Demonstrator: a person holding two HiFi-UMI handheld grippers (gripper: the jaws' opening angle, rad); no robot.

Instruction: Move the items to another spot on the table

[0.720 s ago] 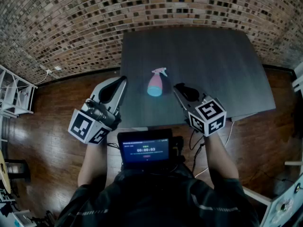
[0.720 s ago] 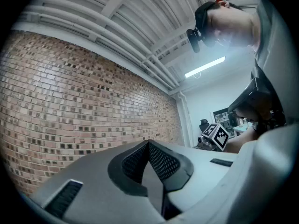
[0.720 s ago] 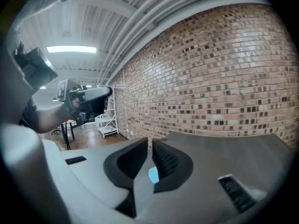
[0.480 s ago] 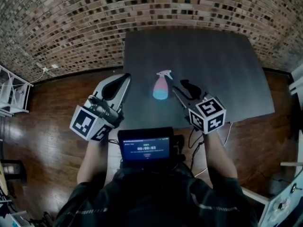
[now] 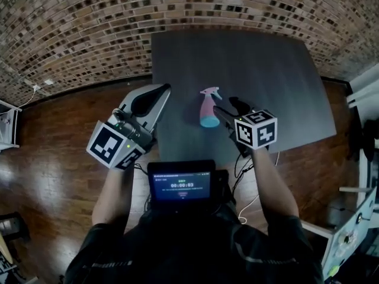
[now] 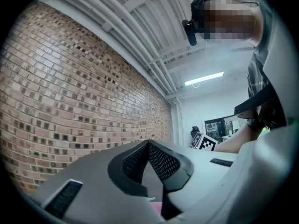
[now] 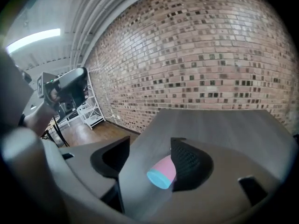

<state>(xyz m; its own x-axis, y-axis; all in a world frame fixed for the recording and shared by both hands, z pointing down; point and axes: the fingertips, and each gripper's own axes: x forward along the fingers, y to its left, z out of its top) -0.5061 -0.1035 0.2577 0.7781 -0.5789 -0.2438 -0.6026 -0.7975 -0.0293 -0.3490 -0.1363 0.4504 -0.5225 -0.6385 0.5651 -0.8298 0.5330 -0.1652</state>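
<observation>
Spray bottle point(image 5: 207, 107), pink with teal base, lies on dark table point(image 5: 260, 64)

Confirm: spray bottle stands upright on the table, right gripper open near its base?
Not upright: the spray bottle lies on its side on the table, as the right gripper view shows. The right gripper is open near its base.

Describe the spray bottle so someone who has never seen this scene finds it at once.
Find the dark table in front of the brick wall and look toward its near edge, just ahead of the right hand-held gripper. The spray bottle lies there on its side, blue base toward the person. Its pink body is the only bright thing on the tabletop.
</observation>
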